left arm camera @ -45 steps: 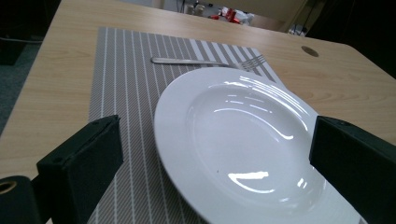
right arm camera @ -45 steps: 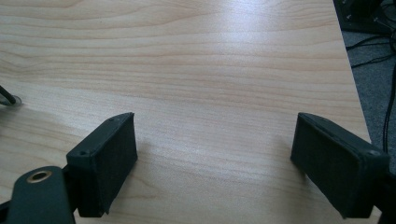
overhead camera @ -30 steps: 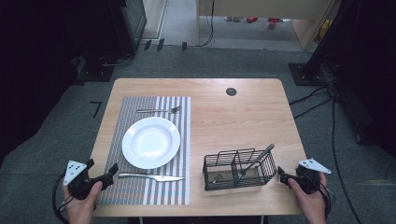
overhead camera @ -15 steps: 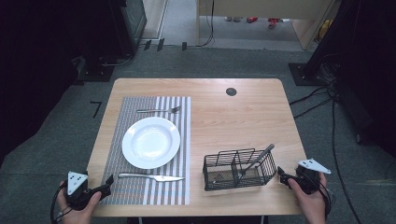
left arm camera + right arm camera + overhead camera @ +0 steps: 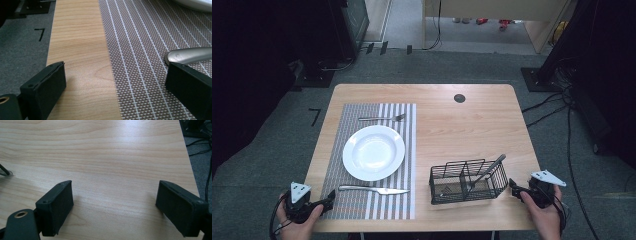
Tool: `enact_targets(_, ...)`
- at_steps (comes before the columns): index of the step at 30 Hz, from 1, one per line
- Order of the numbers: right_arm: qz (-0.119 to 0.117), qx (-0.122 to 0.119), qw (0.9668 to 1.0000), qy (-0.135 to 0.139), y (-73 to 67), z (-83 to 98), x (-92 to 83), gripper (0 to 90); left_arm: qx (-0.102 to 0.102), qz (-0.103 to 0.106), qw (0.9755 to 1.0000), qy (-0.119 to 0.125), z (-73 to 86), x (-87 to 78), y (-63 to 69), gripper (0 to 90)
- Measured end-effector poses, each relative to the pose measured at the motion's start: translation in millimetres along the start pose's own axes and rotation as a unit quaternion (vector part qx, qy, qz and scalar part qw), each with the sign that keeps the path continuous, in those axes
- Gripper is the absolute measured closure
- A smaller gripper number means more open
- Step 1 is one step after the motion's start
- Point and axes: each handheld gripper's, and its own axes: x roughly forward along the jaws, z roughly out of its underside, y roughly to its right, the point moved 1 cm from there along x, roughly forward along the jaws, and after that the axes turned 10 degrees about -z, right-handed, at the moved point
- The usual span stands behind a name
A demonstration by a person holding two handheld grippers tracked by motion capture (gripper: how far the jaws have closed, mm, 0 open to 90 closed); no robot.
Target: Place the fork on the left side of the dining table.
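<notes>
At the near left corner of the wooden table (image 5: 472,125) the left gripper (image 5: 324,201) has its jaws spread wide, with nothing between them. In the left gripper view one jaw hangs over bare wood and the other over the striped placemat (image 5: 150,50), just near the rounded handle end of the knife (image 5: 190,55); whether this jaw touches the handle cannot be told. The person's left hand (image 5: 299,225) grips the body of the tool from below, at the table's near edge, and the jaws point to the right, toward the knife.

At the near right corner the right gripper (image 5: 515,188) also has its jaws spread wide and holds nothing. In the right gripper view only bare wood lies between the two jaws. The right hand (image 5: 544,217) holds it at the near edge, with the grey three-cornered plate on top, and the jaws point left toward the black wire basket (image 5: 468,181), which stands just beside them but apart.

In the basket a dark utensil (image 5: 487,171) leans, tilted, with its handle rising over the far right rim. The knife (image 5: 373,189) lies on the placemat (image 5: 377,160) along its near part, blade to the right. Farther, the white plate (image 5: 373,152) sits on the placemat, and beyond the plate a fork (image 5: 382,118) lies at the far edge of the placemat. A small dark round hole (image 5: 459,98) is in the table near its far edge.
</notes>
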Motion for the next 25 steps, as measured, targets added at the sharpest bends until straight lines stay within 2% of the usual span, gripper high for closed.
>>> enact_targets(25, 0.000, 0.000, 1.0000, 0.000, 0.0, 0.0, 0.0, 14.1, 0.003, 0.001, 1.0000, -0.004, -1.1, 0.4, -0.2, 2.9)
